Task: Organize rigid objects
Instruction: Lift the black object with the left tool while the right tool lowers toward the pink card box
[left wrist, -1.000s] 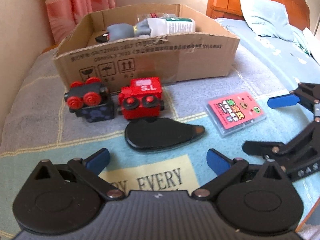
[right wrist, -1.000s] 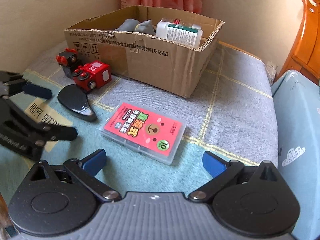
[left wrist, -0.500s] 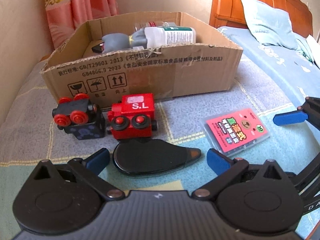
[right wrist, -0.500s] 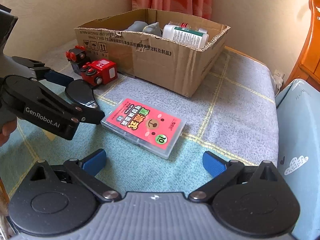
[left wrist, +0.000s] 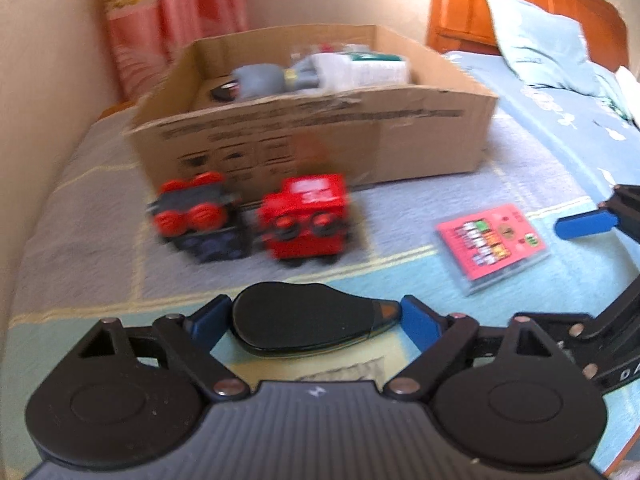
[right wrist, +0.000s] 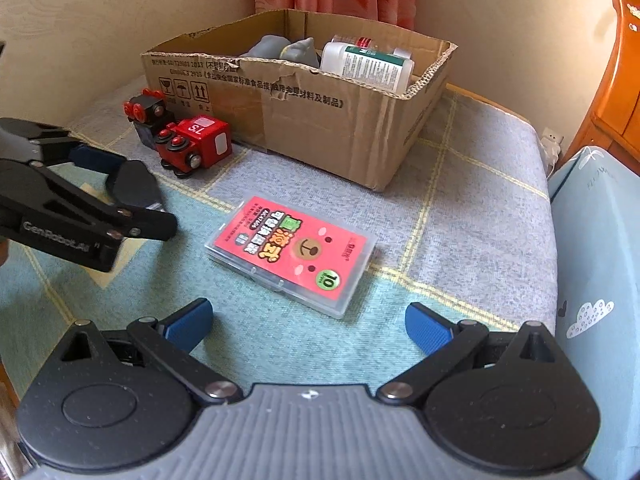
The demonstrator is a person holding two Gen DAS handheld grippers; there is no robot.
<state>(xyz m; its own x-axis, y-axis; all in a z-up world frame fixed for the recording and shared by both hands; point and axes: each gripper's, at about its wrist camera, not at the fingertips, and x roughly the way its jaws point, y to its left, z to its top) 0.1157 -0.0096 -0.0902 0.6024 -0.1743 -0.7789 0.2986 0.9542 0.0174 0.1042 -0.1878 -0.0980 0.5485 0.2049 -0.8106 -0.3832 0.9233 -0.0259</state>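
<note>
Left tool (left wrist: 308, 322) spread wide, blue pads either side of the black teardrop object (left wrist: 308, 324) lying on the bed (left wrist: 80, 200). Right tool (right wrist: 308, 326) spread, empty, behind the red card case (right wrist: 292, 250). Toy trains (left wrist: 256, 216) sit beside the cardboard box (left wrist: 320, 136).

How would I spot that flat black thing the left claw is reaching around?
Start at the cardboard box on the bed; two toy train cars sit in front of it. Nearer the camera than the red train car lies a black teardrop-shaped case, between the open left gripper fingers. Unlike its neighbours, it is glossy, flat, wheelless, with a brown tip.

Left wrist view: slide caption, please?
Open left tongs straddle the black teardrop case before two toy trains and cardboard box.
</note>
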